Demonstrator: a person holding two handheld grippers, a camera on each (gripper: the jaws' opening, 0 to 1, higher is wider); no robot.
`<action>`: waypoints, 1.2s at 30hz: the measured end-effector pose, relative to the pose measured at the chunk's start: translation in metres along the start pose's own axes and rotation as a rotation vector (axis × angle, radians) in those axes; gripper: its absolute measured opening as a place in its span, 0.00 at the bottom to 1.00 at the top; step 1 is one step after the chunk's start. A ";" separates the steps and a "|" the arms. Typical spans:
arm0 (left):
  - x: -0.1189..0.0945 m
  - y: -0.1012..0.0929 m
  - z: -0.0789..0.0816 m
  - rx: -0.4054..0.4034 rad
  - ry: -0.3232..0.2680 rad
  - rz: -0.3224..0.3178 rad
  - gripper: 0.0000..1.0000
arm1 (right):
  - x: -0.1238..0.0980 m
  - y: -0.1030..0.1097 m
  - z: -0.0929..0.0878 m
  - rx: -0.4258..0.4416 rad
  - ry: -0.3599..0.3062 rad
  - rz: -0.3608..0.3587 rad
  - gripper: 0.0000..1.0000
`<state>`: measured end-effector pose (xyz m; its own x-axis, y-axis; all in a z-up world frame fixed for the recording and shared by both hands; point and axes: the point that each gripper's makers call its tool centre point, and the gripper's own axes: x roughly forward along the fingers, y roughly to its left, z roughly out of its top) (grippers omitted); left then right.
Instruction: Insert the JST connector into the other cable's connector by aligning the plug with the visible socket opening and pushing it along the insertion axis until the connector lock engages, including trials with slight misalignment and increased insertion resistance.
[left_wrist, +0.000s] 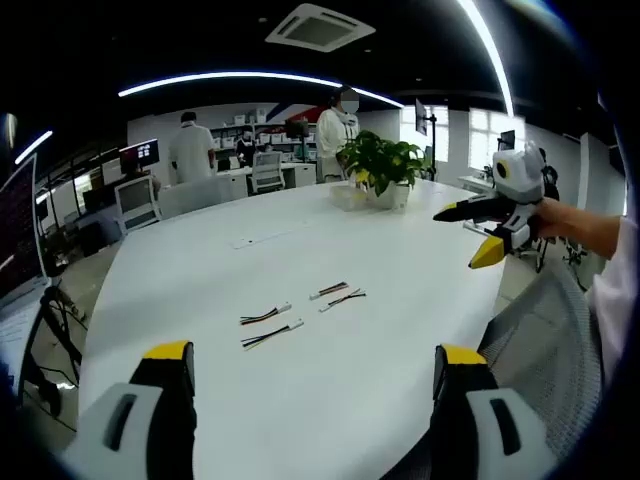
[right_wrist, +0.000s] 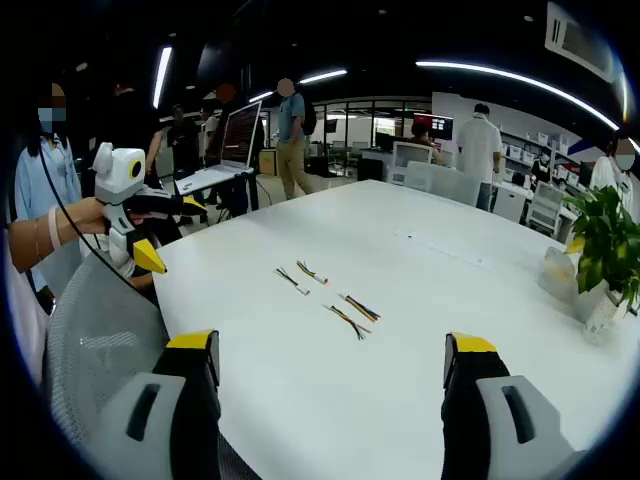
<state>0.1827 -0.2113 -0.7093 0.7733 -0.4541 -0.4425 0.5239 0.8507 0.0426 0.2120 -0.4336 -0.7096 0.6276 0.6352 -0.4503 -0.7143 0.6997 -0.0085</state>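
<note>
Several short JST cables with white connectors lie on the white table (left_wrist: 380, 400). One pair (left_wrist: 268, 325) sits left of centre, another pair (left_wrist: 337, 294) a little farther right. In the right gripper view the same cables appear as a near pair (right_wrist: 352, 314) and a far pair (right_wrist: 302, 276). My left gripper (left_wrist: 315, 352) is open, held well short of the cables with nothing between its jaws. My right gripper (right_wrist: 330, 345) is open too, empty and back from the cables. Each gripper also shows in the other's view: the right gripper (left_wrist: 466, 234) and the left gripper (right_wrist: 172, 232), both hand-held above the table edge.
A potted plant (left_wrist: 380, 165) stands at the table's far side, also seen as the plant (right_wrist: 605, 250). A grey mesh chair back (left_wrist: 545, 340) is beside the table edge, and appears as the chair (right_wrist: 100, 330). Several people, desks and monitors fill the background; a laptop (right_wrist: 240, 135) stands beyond the table.
</note>
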 end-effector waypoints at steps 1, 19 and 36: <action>0.000 0.000 0.000 -0.002 0.001 -0.001 0.98 | 0.000 0.000 0.000 0.001 0.000 0.000 0.91; 0.003 0.001 -0.002 -0.001 0.013 -0.005 0.97 | 0.001 0.000 -0.001 0.004 0.005 -0.003 0.91; 0.004 0.003 -0.004 -0.006 0.011 -0.011 0.96 | 0.005 -0.002 -0.003 0.003 0.020 0.001 0.90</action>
<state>0.1859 -0.2096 -0.7142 0.7634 -0.4609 -0.4525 0.5303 0.8472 0.0317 0.2158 -0.4326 -0.7148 0.6203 0.6297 -0.4677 -0.7141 0.7000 -0.0048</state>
